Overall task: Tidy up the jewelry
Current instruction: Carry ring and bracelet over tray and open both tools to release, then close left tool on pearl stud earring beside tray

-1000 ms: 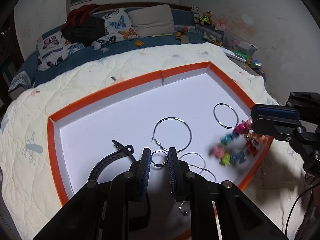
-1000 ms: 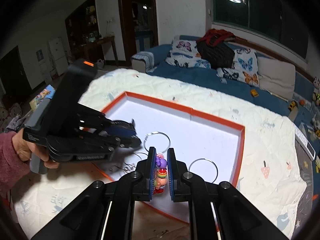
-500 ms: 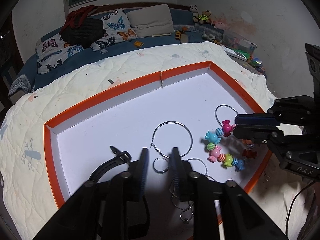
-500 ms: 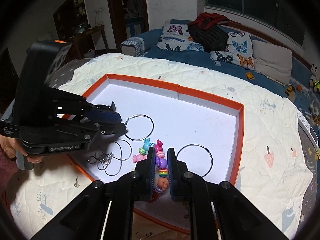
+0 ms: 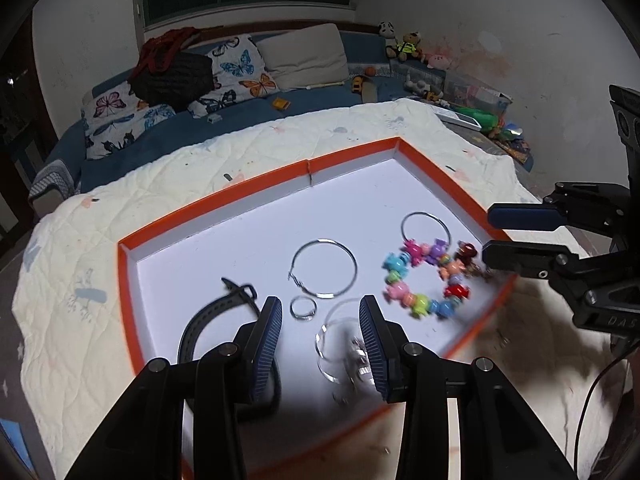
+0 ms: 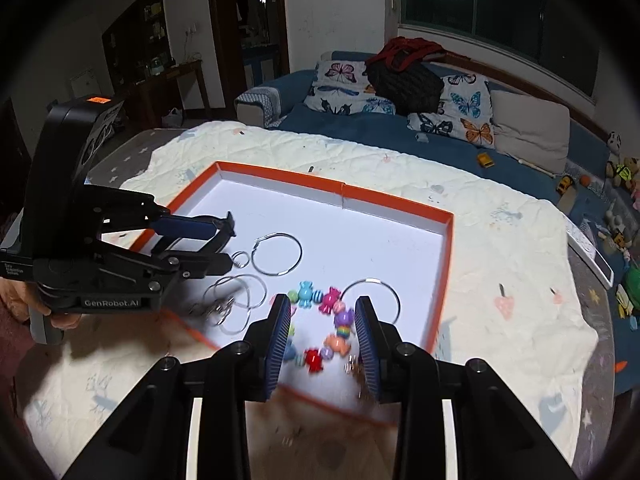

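An orange-rimmed white tray (image 5: pixel 224 204) (image 6: pixel 400 202) lies on a quilted bed. In it lie a colourful bead bracelet (image 5: pixel 428 276) (image 6: pixel 320 320), a big hoop (image 5: pixel 324 268) (image 6: pixel 277 255), a second hoop (image 5: pixel 424 228) (image 6: pixel 372 300), a small ring (image 5: pixel 303 308) (image 6: pixel 240 259), thin wire hoops (image 5: pixel 340 340) (image 6: pixel 236 300) and a black strap (image 5: pixel 212 316). My left gripper (image 5: pixel 320 320) (image 6: pixel 216 246) is open and empty above the small ring and wire hoops. My right gripper (image 6: pixel 322 320) (image 5: pixel 490 238) is open over the bracelet, which lies loose on the tray.
Butterfly pillows (image 5: pixel 236 72), a dark bag (image 5: pixel 172 76) and a grey pillow (image 5: pixel 304 56) lie on the blue sofa behind. Toys (image 5: pixel 404 46) line the wall at the right. The quilt (image 5: pixel 72 280) surrounds the tray.
Both grippers have opened. The right one let go of the bead bracelet, which now lies in the tray. The left one let go of the small ring and pulled back.
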`<act>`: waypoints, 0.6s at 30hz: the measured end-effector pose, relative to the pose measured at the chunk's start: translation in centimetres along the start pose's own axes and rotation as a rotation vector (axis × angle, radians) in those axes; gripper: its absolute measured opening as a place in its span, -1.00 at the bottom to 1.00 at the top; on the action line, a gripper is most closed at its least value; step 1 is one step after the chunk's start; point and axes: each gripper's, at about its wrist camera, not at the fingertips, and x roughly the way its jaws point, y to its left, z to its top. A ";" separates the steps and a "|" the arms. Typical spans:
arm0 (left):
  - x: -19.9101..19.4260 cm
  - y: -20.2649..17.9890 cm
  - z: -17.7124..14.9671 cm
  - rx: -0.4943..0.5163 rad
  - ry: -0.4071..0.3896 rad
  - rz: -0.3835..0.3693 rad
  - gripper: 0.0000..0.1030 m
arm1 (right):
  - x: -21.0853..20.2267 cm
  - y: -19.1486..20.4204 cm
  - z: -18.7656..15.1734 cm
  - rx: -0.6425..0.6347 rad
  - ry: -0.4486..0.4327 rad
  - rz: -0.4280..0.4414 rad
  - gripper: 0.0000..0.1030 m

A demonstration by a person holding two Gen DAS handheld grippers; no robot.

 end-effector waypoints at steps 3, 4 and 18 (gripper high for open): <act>-1.7 -1.1 -1.1 0.001 -0.017 0.001 -0.16 | -1.1 0.4 -0.9 0.004 -0.002 -0.004 -0.29; -2.0 -1.5 -1.4 0.002 -0.018 -0.002 -0.15 | -1.4 0.6 -1.3 0.003 0.000 -0.006 -0.28; -4.7 -4.9 -8.7 -0.048 0.009 0.009 -0.16 | -0.6 2.7 -6.2 -0.008 0.095 0.000 -0.29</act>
